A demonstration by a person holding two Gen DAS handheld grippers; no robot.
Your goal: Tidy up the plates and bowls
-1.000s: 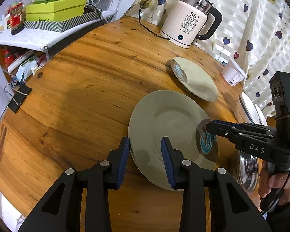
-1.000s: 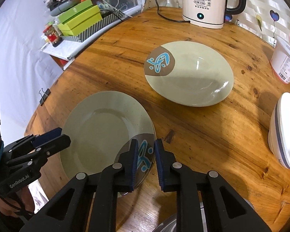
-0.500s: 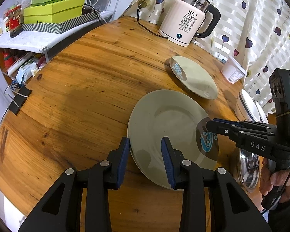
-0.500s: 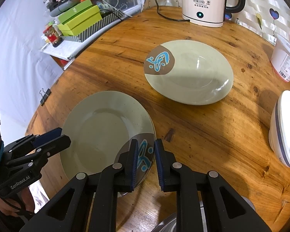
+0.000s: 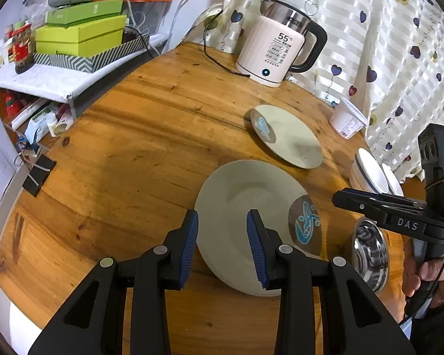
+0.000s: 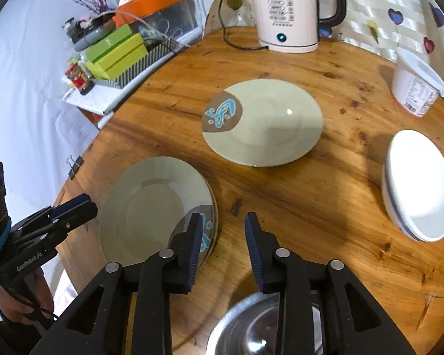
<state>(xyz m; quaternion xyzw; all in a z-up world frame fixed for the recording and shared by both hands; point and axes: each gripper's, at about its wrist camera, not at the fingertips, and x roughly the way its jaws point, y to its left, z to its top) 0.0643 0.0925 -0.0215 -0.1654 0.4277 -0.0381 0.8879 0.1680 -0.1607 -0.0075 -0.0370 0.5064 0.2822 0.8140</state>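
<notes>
Both views are evenly lit and fairly bright, with soft daylight filtering through the striped curtain (image 5: pixel 399 44) at the far side. The wooden bench (image 5: pixel 133 162) carries broad, soft-edged shadows near its middle and beside the nearer plate (image 6: pixel 151 207). A small bright glint sits on the far plate (image 6: pixel 269 124), and the steel bowl (image 6: pixel 260 325) shows smeared reflections. Strong fisheye bending curves the bench edge and the shelf, and black vignetting fills every corner. The centre is sharp; the rims soften.
</notes>
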